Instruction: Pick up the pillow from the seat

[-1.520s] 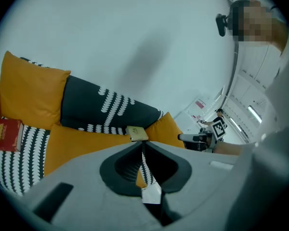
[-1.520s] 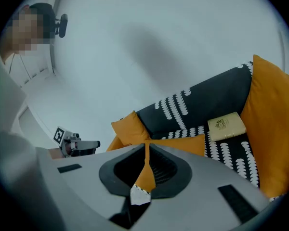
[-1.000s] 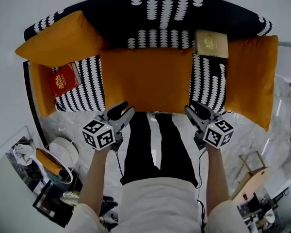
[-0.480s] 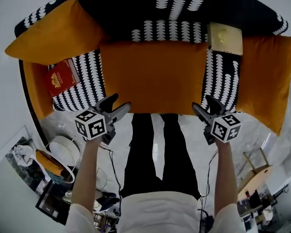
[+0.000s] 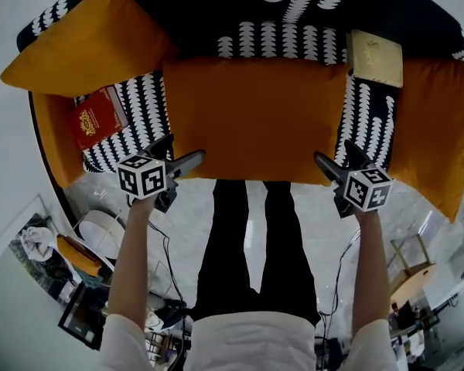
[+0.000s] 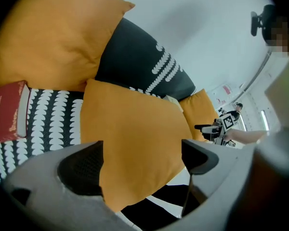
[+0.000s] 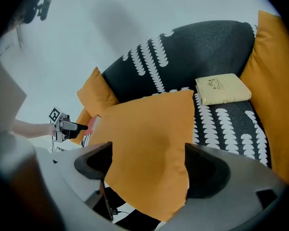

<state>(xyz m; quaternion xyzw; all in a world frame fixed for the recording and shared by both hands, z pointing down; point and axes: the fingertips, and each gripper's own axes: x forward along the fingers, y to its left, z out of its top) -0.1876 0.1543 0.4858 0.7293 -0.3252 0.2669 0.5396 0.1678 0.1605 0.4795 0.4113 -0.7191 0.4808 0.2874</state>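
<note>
Two-handed approach, fingers of left gripper (image 5: pixel 182 150) and right gripper (image 5: pixel 333 153) just opened wide, framing but not pinching front corners of the orange pillow (image 5: pixel 255 118) flat on the seat (image 5: pixel 139 126); next, advancing and closing.

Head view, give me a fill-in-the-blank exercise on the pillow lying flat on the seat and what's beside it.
The pillow lying flat on the seat is ___ in colour.
The seat's cover is black with ___ marks.
The book left of the pillow has a ___ cover.
The cream book lies to the pillow's ___.
Missing words: orange; white; red; right.
</note>
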